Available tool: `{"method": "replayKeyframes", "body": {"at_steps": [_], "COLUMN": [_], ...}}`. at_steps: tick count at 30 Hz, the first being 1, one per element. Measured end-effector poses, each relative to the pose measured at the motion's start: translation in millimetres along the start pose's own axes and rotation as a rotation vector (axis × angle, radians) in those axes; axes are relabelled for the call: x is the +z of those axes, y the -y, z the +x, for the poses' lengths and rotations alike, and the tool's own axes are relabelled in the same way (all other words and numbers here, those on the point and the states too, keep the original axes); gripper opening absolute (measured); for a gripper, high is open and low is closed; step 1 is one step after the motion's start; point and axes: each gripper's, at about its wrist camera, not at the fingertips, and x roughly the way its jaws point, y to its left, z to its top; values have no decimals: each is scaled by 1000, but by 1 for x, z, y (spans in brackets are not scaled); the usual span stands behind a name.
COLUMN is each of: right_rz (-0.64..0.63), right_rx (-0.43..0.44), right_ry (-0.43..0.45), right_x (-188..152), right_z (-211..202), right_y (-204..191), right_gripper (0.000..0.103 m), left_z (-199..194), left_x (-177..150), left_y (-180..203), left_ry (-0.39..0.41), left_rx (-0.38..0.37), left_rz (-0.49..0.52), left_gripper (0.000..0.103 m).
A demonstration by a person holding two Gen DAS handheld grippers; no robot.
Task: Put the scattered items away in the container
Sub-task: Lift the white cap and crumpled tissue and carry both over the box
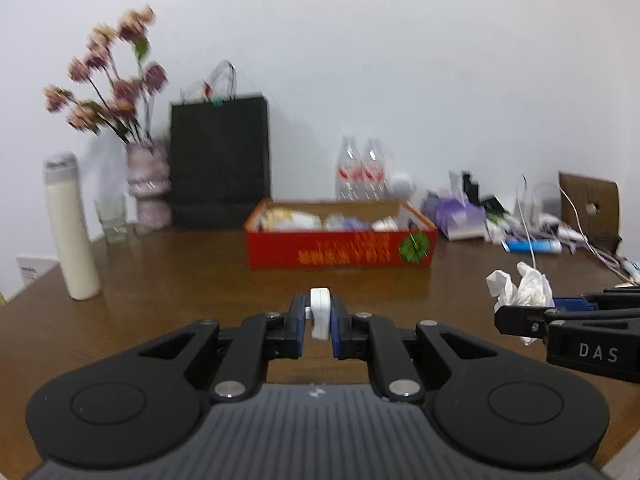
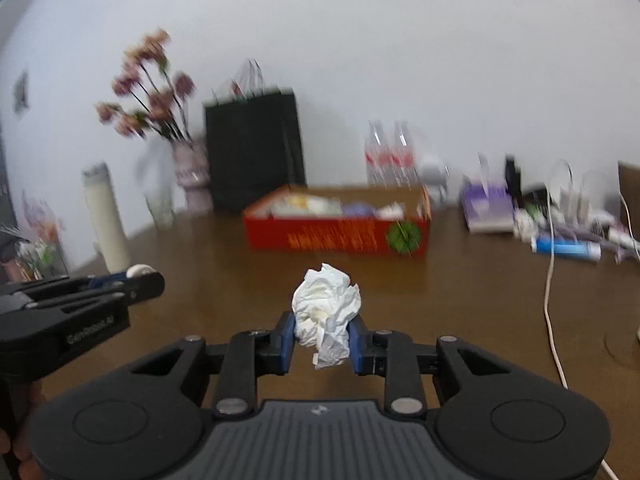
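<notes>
My left gripper [image 1: 319, 316] is shut on a small white round case [image 1: 320, 312], held on edge above the brown table. My right gripper [image 2: 323, 330] is shut on a crumpled white tissue [image 2: 326, 312]. The open red box [image 1: 340, 246] stands ahead on the table, with several packets inside; it also shows in the right wrist view [image 2: 336, 234]. In the left wrist view the right gripper [image 1: 532, 312] with the tissue [image 1: 520, 288] is at the right. In the right wrist view the left gripper [image 2: 136, 278] is at the left.
A white bottle [image 1: 72, 228], a glass [image 1: 112, 220], a flower vase [image 1: 148, 184] and a black paper bag [image 1: 220, 160] stand at the back left. Two clear bottles [image 1: 362, 172] stand behind the box. Clutter, a blue tube [image 2: 566, 249] and a white cable [image 2: 550, 300] lie at the right.
</notes>
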Motion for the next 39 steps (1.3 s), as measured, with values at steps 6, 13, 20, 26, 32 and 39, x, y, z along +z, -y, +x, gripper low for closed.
{"method": "replayKeyframes", "body": {"at_steps": [6,13,20,26,32,39], "right_rz": [29,25,23,19,8,-21], "right_rx": [-38,-48,-53,-68,-74,-81], "right_ry": [-29,-26,-42,-59,-68,-89], "right_x": [5,25,41,53,67,82], "right_z": [15,42,69,98,129,171], "right_y": [10,16,25,34,40,46], "right_gripper": [26,26,26,26,26,26], "left_z": [24,49,80,112,146,187], "left_x": [7,23,34,42,54,65], "left_y": [-6,-12,-17,-19,-20,-19], "left_ry": [-37,-20,-41,-56,-70,-90], "left_rx": [7,14,32,37,45,45], "left_rz": [-11,-32,-18,-7,8,25], "left_gripper": [13,13,13,13,13,13]}}
